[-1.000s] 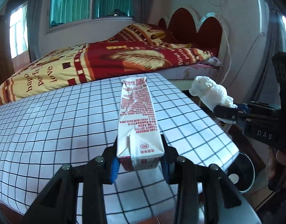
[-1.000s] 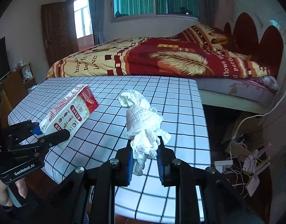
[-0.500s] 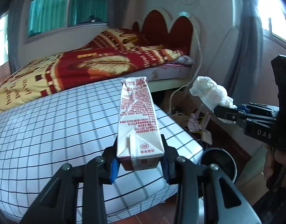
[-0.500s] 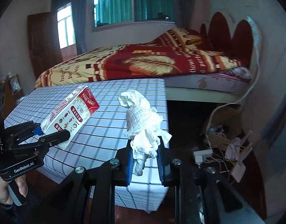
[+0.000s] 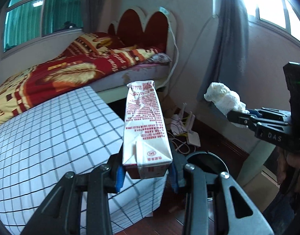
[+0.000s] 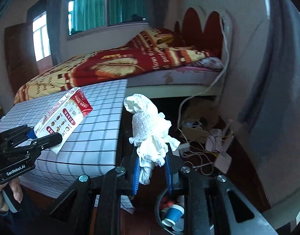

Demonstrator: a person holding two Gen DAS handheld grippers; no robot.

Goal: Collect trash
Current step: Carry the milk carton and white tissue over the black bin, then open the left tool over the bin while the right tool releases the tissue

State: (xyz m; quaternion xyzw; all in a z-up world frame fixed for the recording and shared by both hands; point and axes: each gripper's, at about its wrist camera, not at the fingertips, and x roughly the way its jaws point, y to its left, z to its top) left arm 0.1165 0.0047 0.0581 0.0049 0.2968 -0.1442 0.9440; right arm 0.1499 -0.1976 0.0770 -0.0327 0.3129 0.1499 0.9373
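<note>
Carrying two pieces of trash, both claws are seen above the floor past the corner of the checked table (image 5: 52, 137), which is draped in a white cloth with a dark grid. The left claw (image 5: 147, 173) is closed on the base of a milk carton (image 5: 145, 125), its blue pads pressed against the two side walls, so that the carton is pointed away from the camera, top end forward. The right claw (image 6: 152, 174) is narrowly closed on the lower tail of a crumpled paper towel (image 6: 150, 133), most of the wad being left standing free above the pads.

A round black bin (image 6: 174, 213) is seen on the wooden floor just below the right claw, with a blue paper cup (image 6: 174, 214) and other scraps already inside; in the left wrist view its rim (image 5: 205, 159) is partly hidden behind the carton.

The carton is judged to be light and probably empty, given its creased upper panel. Its walls are thin and would buckle if squeezed harder, so the hold near the stiffer folded base is well chosen. Its coated surface may be slippery. The paper towel is judged to be very light, soft and compressible; it can be pinched anywhere, but loose folds may cling to the pads on release. Both items should be brought directly above the bin opening before being dropped, since such light things can be deflected by the rim.
</note>
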